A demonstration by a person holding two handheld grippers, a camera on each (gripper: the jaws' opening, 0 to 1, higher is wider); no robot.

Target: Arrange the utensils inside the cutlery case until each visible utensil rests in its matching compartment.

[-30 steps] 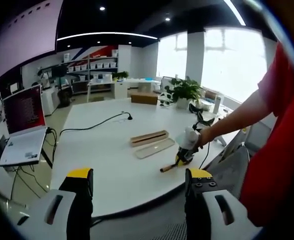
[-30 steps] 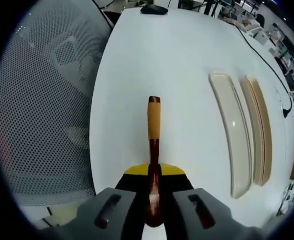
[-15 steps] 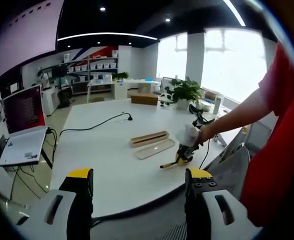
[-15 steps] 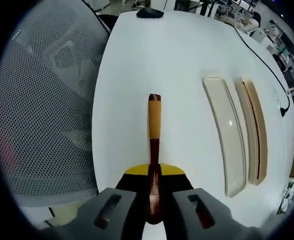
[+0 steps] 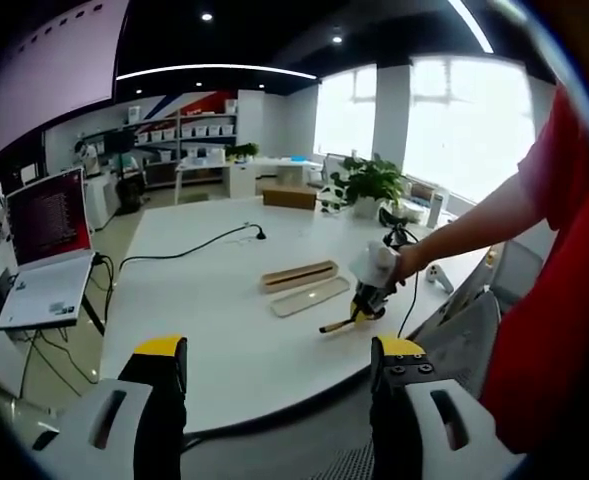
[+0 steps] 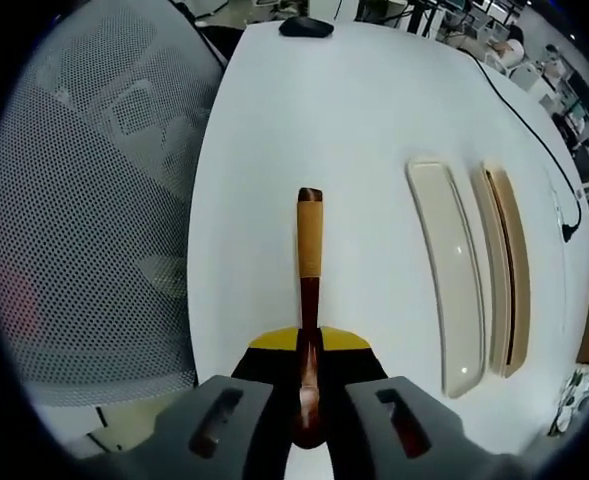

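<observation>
The right gripper (image 6: 309,350) is clamped on a wooden utensil (image 6: 309,250) above the white table (image 6: 374,90), left of the cutlery case (image 6: 509,270) and its lid (image 6: 444,270). Carrying it level and aligned with the case's slot would suit. The left gripper (image 5: 274,370), gaping and empty, adds the laptop (image 5: 44,250).

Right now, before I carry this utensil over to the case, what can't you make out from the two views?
- Utensil working end: right gripper view, hidden between the right hand-held gripper jaws.
- Wooden case interior: right gripper view, seen edge-on; compartments unreadable.
- Case lid: left gripper view, too small for detail.
- Whether the utensil touches the table: unclear.
</observation>
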